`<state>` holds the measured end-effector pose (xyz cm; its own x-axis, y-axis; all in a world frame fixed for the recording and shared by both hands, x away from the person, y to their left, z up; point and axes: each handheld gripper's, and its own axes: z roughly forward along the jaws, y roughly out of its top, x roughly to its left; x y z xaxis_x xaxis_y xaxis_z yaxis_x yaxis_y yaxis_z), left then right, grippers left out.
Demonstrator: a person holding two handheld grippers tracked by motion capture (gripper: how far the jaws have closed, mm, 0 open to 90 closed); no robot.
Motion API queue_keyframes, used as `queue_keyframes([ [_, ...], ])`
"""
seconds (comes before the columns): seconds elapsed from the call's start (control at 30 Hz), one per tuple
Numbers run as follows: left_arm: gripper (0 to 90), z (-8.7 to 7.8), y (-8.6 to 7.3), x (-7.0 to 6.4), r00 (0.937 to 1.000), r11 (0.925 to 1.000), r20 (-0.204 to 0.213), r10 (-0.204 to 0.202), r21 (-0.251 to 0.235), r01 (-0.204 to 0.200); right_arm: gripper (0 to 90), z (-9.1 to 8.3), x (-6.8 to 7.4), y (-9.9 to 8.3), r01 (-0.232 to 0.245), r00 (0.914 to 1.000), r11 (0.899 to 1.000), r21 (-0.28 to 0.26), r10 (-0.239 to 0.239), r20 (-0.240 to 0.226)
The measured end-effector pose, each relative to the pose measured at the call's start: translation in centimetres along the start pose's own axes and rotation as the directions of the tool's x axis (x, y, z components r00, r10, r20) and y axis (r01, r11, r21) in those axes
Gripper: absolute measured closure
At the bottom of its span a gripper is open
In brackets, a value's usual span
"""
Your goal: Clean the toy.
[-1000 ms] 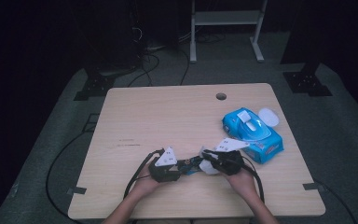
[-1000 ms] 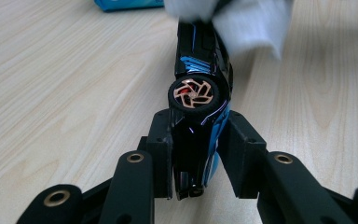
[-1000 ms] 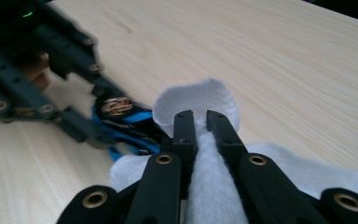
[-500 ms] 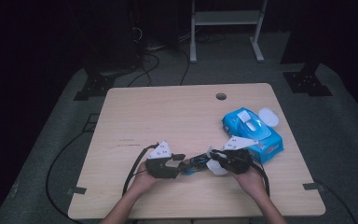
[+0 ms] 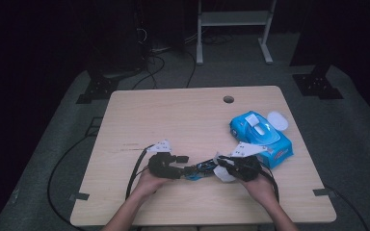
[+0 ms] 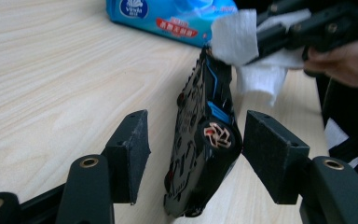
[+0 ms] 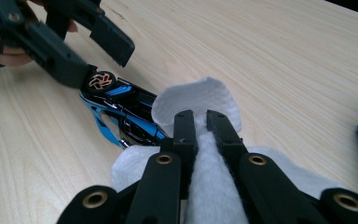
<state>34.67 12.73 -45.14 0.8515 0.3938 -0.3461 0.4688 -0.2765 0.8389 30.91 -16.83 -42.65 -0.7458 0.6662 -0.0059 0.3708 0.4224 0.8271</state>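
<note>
- At the counter's (image 5: 183,115) near edge, the left gripper (image 6: 193,154) has its fingers spread on either side of a black-and-blue toy car (image 6: 205,140), which lies on its side.
- Just beyond, the right gripper (image 7: 199,122) has its fingers clenched on a white wipe (image 7: 200,100), pressed against the car's end.
- Farther right, a blue wipes pack (image 5: 260,134) lies flat.

Left gripper (image 6: 193,154): jaws spread wide. Right gripper (image 7: 199,122): jaws nearly closed, clamped. Both hands low, tips facing inward.

Light wooden table (image 5: 173,125)

Blue wet-wipe pack (image 5: 260,137) lies right of centre; toy car (image 5: 200,169) lower centre.
</note>
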Motion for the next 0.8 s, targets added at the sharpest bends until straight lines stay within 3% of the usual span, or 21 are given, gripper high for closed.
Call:
queue_keyframes([
  [0.07,40.5,-0.1,0.1,0.1,0.9999,0.9999,0.0,-0.011,-0.012,0.011,81.9,-0.1,0.0,-0.1,0.0,1.0,1.0,-0.001,0.0,-0.004],
  [0.2,40.0,0.1,-0.1,0.2,0.9997,0.9998,-0.019,-0.012,0.016,0.013,81.9,-0.2,0.2,-0.1,0.005,1.0,1.0,-0.003,-0.005,-0.001],
  [0.6,33.9,0.8,-0.5,-0.5,0.9998,0.9986,0.01,-0.016,0.05,0.016,82.0,-1.2,0.6,-0.8,0.008,0.9994,1.0,0.005,-0.008,-0.033],
  [0.67,27.6,1.0,-0.5,-0.7,0.9999,0.9977,-0.008,-0.008,0.067,0.008,81.8,-1.3,0.8,-1.0,0.009,0.9995,1.0,0.003,-0.009,-0.03],
  [0.8,24.9,1.4,-0.6,-1.3,0.9992,0.9936,-0.012,0.038,0.107,-0.037,81.9,-1.7,1.0,-1.5,0.001,0.999,1.0,0.009,-0.001,-0.044],
])
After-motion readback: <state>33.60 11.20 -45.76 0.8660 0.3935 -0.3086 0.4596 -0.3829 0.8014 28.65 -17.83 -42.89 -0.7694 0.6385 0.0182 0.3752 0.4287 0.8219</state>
